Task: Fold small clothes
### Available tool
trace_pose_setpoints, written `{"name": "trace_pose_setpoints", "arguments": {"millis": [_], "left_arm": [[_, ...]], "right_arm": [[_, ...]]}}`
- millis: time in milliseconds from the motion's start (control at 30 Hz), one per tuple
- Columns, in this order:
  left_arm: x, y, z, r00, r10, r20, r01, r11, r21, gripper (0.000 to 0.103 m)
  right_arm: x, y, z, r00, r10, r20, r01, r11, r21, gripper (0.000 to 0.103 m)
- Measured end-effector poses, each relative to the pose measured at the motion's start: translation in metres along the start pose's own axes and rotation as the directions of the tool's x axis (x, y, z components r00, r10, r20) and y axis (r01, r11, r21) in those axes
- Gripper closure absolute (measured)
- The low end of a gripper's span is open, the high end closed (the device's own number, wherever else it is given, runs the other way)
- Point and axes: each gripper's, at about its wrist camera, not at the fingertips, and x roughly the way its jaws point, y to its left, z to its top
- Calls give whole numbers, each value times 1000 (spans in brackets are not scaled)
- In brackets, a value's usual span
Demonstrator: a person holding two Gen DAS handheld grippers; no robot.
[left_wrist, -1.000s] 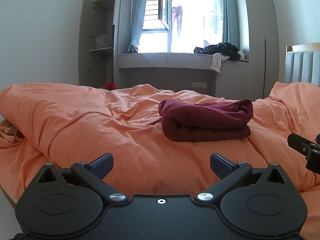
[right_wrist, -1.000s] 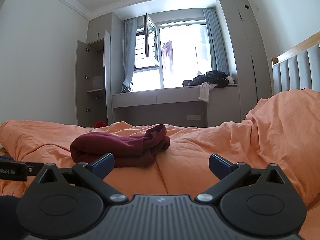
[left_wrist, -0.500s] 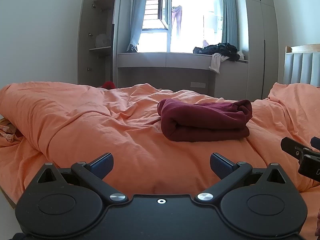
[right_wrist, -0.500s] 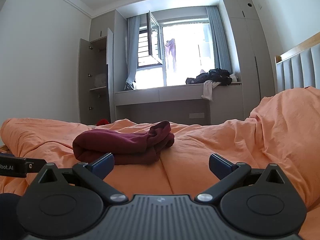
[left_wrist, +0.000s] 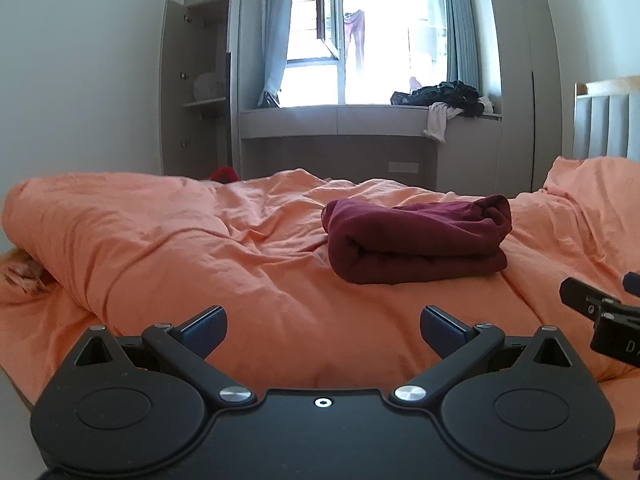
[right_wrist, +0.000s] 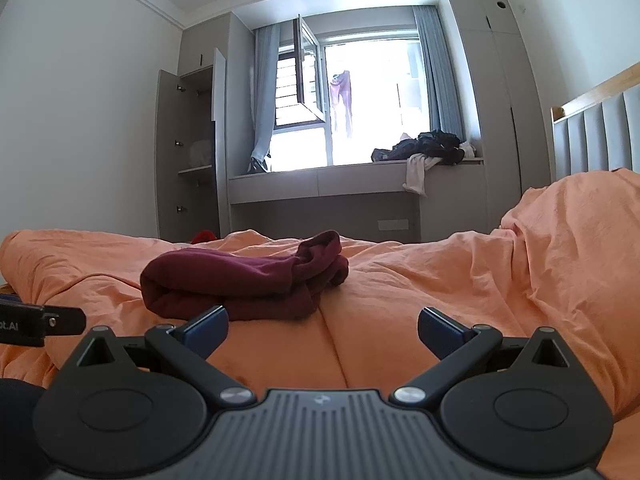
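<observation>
A bed [left_wrist: 160, 248] fills the near half of both views, covered by one orange duvet [right_wrist: 460, 280], a soft matte cloth rumpled into long creases and heaped in a rounded mound at the right. Beyond it, on the far wall, stands a grey cabinet [left_wrist: 192, 100] with its door open and a low grey window ledge [left_wrist: 336, 120] running right from it. On the right end of that ledge lies one loose pile of dark clothes [right_wrist: 424, 148] with a white piece hanging over the edge.

One maroon garment [left_wrist: 416, 240] lies folded on the duvet near the middle of the bed, a thick, soft, oblong bundle with rounded folded edges and stacked layers showing along its near side.

The left claw [left_wrist: 323, 326] is spread wide and holds nothing, its two black arms ending in blue pads, hanging above the duvet nearer than the garment and apart from it. The right claw [right_wrist: 322, 326] is likewise wide and empty, the garment just beyond its left finger, not touching it so far as the view shows.
</observation>
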Motion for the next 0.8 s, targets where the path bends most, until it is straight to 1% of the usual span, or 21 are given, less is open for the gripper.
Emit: {"name": "trace_pose_setpoints", "arguments": {"millis": [200, 800], "left_arm": [[-1, -3, 0, 1000, 24, 3, -24, 999, 22, 0], [-1, -2, 0, 1000, 22, 1, -22, 999, 31, 0]], "right_arm": [[3, 0, -1, 1000, -2, -4, 2, 1000, 1, 0], [4, 1, -2, 1000, 5, -7, -5, 1000, 3, 0]]}}
